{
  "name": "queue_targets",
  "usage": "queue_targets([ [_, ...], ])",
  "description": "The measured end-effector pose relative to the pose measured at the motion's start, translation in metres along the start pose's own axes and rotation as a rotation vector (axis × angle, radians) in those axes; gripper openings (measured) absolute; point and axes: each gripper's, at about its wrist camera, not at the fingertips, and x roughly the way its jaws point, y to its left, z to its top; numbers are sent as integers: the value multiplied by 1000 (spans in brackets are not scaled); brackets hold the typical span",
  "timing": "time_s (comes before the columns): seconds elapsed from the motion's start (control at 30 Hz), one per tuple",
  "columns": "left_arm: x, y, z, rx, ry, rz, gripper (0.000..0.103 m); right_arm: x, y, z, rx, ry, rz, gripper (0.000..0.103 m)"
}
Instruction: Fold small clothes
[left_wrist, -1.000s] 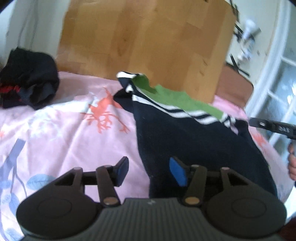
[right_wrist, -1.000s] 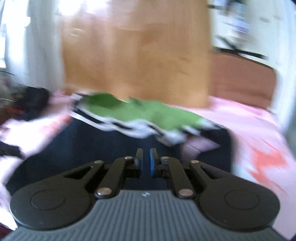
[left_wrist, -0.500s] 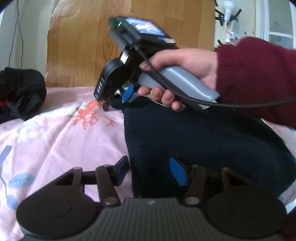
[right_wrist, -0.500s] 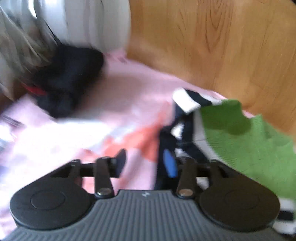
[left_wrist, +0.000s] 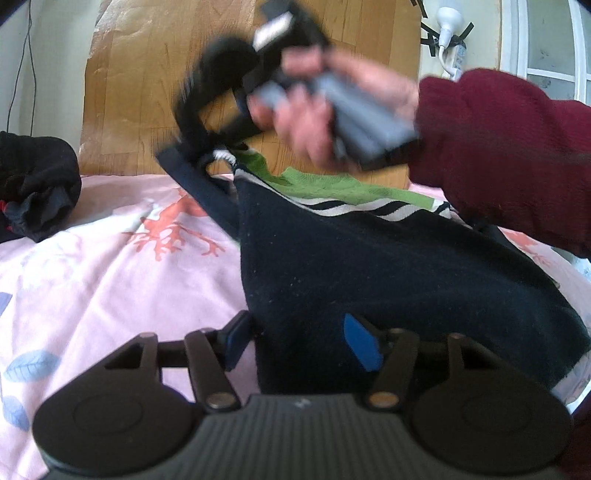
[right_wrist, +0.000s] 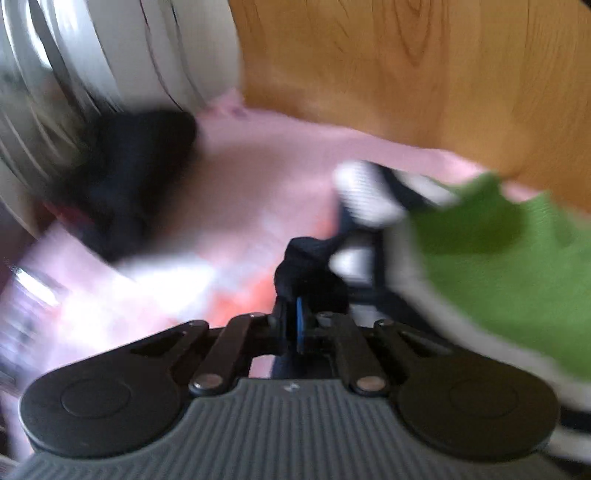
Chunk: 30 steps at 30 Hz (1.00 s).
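No legible writing on navy garment (left_wrist: 388, 266)

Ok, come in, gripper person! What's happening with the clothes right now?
Right gripper shut on the navy garment's far corner, lifted. Left gripper opening, near edge between its fingers, unpinched. Dark clothes pile off left, clear.

Left of the left tool (left_wrist: 297, 343) the pink patterned bedsheet (left_wrist: 110, 280) lies bare and passable, up to a crumpled black cloth heap (left_wrist: 37, 184) far left. Ahead and right, the dark navy garment with green and striped band (left_wrist: 388, 266), the right tool (left_wrist: 192, 147) and a maroon sleeve (left_wrist: 509, 158) block passage. A wooden headboard (left_wrist: 155, 74) closes the far side.
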Motion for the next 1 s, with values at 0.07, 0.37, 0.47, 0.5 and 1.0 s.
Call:
queue_targets([
  [0.07, 1, -1, 2, 3, 4, 5, 57, -14, 5, 10, 98, -42, 281, 8],
  [0.37, -8, 25, 14, -103, 38, -31, 59, -16, -19, -5, 201, -69, 310, 52],
  [0.47, -13, 53, 28, -177, 19, 0, 60, -36, -48, -30, 217, -87, 260, 52],
  [0.5, -13, 63, 33, -203, 15, 12, 60, -45, -57, -36, 225, -110, 245, 52],
  [1.0, -56, 147, 45, -519, -128, 147, 70, -59, -31, -50, -60, -170, 101, 52],
])
